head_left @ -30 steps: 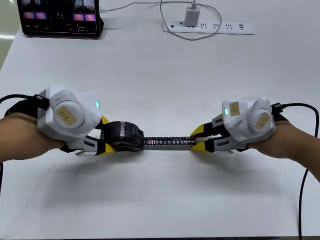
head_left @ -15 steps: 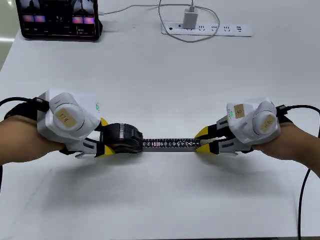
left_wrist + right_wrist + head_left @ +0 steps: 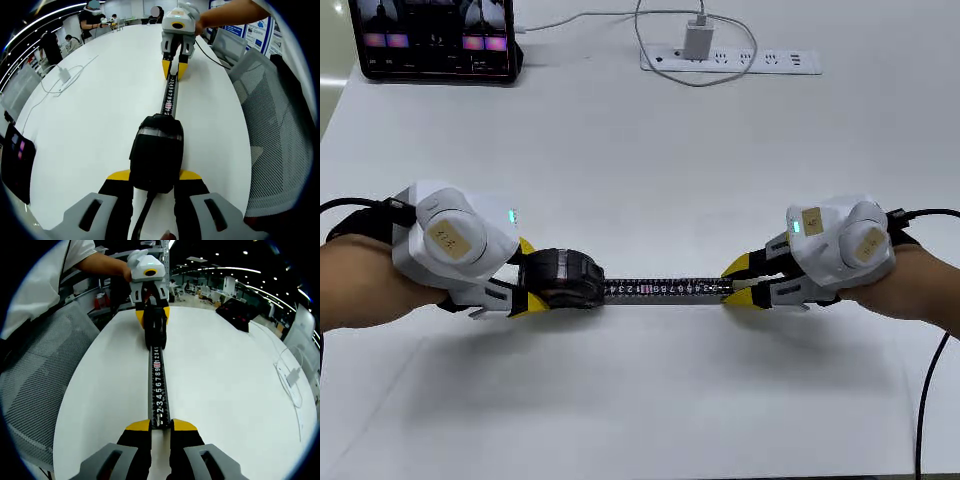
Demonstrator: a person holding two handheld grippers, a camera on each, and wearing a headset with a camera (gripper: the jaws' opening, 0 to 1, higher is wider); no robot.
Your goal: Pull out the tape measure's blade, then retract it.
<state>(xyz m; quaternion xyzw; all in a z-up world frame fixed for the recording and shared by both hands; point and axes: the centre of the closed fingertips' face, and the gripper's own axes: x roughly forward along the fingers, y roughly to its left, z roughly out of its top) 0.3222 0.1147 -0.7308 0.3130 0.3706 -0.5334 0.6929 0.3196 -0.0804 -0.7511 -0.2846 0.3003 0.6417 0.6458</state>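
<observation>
The left hand-held gripper (image 3: 530, 273) clamps the black plastic tape measure (image 3: 565, 277) at nine o'clock; the right hand-held gripper (image 3: 733, 283) pinches its dark numbered blade (image 3: 660, 289) at three o'clock.

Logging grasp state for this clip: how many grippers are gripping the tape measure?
2. The left gripper clamps the tape measure's case; the right gripper pinches the tip of its pulled-out blade.

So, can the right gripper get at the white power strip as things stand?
Probably not yet: the right gripper is shut on the black numbered tape blade. Otherwise bare white table lies before the white power strip.
</observation>
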